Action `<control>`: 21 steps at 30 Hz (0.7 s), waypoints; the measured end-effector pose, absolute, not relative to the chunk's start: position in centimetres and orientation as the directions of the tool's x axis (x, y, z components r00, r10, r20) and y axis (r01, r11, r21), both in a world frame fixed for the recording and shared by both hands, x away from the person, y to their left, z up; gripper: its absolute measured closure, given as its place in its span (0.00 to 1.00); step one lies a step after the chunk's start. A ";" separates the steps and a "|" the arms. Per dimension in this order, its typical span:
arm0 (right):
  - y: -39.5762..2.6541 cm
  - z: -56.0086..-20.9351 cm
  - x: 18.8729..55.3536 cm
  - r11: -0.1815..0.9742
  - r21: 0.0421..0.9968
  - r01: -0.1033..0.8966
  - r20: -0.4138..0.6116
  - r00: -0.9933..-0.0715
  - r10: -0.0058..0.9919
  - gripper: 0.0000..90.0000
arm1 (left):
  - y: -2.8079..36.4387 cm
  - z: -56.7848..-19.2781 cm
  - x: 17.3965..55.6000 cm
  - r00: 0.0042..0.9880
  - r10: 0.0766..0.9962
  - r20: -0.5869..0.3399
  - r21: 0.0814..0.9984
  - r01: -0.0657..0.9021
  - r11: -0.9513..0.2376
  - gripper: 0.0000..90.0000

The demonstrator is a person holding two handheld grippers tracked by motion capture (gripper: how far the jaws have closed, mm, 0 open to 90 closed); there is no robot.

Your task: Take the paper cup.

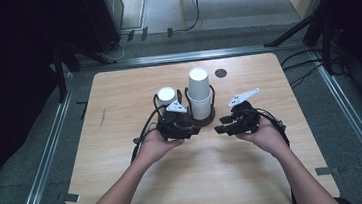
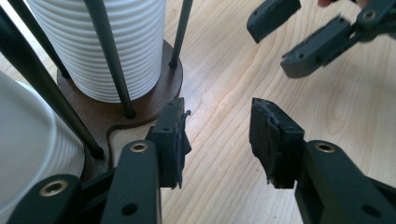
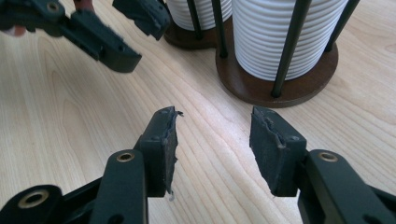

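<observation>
A dark wooden cup holder (image 1: 210, 120) with thin black rods stands at the table's middle. It carries a tall stack of white ribbed paper cups (image 1: 199, 92) and a shorter stack (image 1: 167, 95) to its left. My left gripper (image 1: 195, 130) lies low just in front of the short stack, jaws pointing right, open and empty. My right gripper (image 1: 218, 128) faces it from the right, jaws apart with nothing between them. In the left gripper view my own jaws (image 2: 217, 135) frame bare wood beside the holder base (image 2: 149, 98). In the right gripper view the tall stack (image 3: 280, 32) rises beyond my jaws (image 3: 212, 140).
A small black disc (image 1: 221, 72) lies on the light wooden table (image 1: 124, 162) behind the cups. Metal rails run along the table's left and right sides. Dark stands and cables sit on the floor beyond the far edge.
</observation>
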State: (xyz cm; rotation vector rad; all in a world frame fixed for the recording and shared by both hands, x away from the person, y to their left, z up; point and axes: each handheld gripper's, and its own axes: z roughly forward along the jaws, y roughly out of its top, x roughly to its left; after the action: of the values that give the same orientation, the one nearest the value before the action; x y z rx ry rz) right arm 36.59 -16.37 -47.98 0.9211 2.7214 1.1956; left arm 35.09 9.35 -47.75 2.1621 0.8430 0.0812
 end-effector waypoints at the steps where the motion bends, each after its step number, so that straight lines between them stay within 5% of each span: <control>1: -16.4 -48.0 36.5 0.532 0.681 0.503 0.198 -0.826 0.527 0.56 | 9.4 -47.7 35.1 0.776 0.593 -0.215 0.705 0.543 -0.456 0.66; 21: -16.8 -47.1 37.3 0.527 0.711 0.465 0.145 -0.831 0.538 0.48 | 8.5 -46.4 36.2 0.777 0.606 -0.170 0.739 0.507 -0.444 0.96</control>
State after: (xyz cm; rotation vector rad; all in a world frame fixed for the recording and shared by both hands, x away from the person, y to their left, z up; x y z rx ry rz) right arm 37.27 -16.84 -47.13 0.8772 2.6637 1.1980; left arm 36.17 8.47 -46.45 2.1315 0.8257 0.1496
